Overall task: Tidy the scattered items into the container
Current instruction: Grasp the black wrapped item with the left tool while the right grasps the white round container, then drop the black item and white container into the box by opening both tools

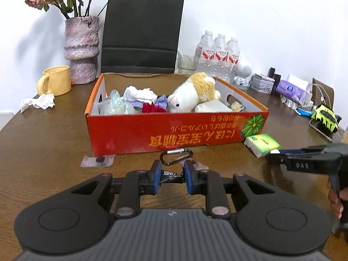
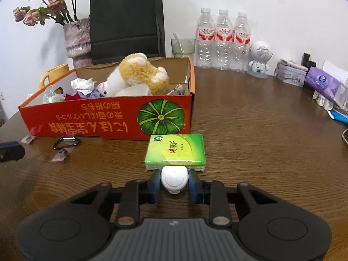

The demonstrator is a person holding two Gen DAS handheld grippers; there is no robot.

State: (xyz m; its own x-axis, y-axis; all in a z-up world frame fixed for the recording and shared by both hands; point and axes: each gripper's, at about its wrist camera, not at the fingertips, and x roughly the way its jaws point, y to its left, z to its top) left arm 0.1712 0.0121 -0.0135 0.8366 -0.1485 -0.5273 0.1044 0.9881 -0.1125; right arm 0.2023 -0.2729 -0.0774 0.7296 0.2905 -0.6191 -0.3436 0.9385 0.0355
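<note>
Left gripper (image 1: 172, 177), lower centre: jaws narrow, clamped on a black candy wrapper (image 1: 171, 176). Right gripper (image 2: 174, 179), lower centre: jaws narrow, gripping a small white object (image 2: 174, 179) touching the green tissue pack (image 2: 175, 150). Red cardboard box (image 1: 152, 132), mid-frame, holds plush toy (image 1: 191, 93). Carabiner (image 1: 176, 156) just before box, on wooden table (image 2: 261, 130).

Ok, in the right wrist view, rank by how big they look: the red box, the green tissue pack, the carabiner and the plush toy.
1. red box
2. plush toy
3. green tissue pack, nearer the camera, so less sure
4. carabiner
</note>
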